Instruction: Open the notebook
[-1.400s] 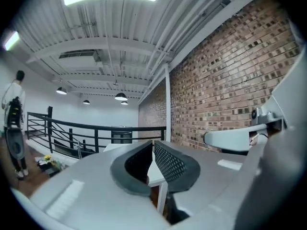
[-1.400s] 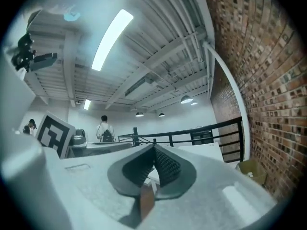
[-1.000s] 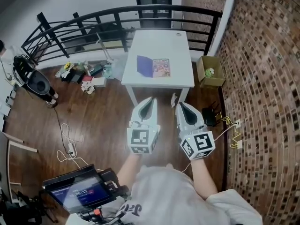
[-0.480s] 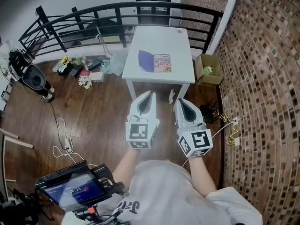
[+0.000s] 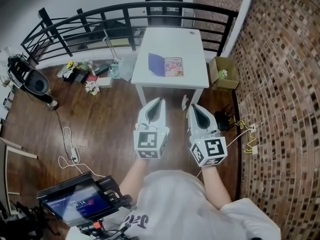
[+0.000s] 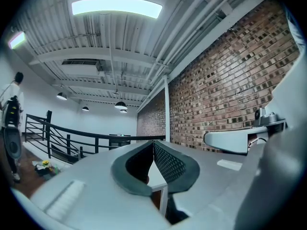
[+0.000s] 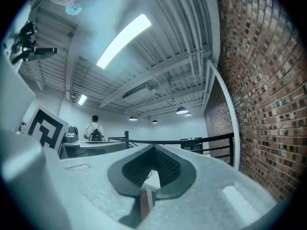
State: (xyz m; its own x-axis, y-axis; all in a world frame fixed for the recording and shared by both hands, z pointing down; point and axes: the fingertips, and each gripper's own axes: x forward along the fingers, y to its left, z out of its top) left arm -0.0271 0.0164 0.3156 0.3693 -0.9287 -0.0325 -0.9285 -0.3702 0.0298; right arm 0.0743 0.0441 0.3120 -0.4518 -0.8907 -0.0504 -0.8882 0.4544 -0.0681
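1. The brick wall [image 5: 280,84] runs down my right. Only the tool views show the ceiling lamps [image 6: 116,6].
2. Only the head view shows the wood floor [image 5: 100,124].
3. The black railing [image 5: 125,9] curves behind the surface. A person [image 7: 95,128] beside it shows only in the tool views.
4. The white surface [image 5: 170,41] stands ahead of me.
5. I hold the left tool [image 5: 160,102] and right tool [image 5: 192,107] level over the floor, well short of the surface. Both have their jaws together on nothing, and their cubes carry square black-and-white markers.
6. The screen [image 5: 75,204] at lower left carries writing too small for me to read.
7. The notebook [image 5: 165,65] lies mid-surface, purple on its left and colourful print on its right, unreadable.
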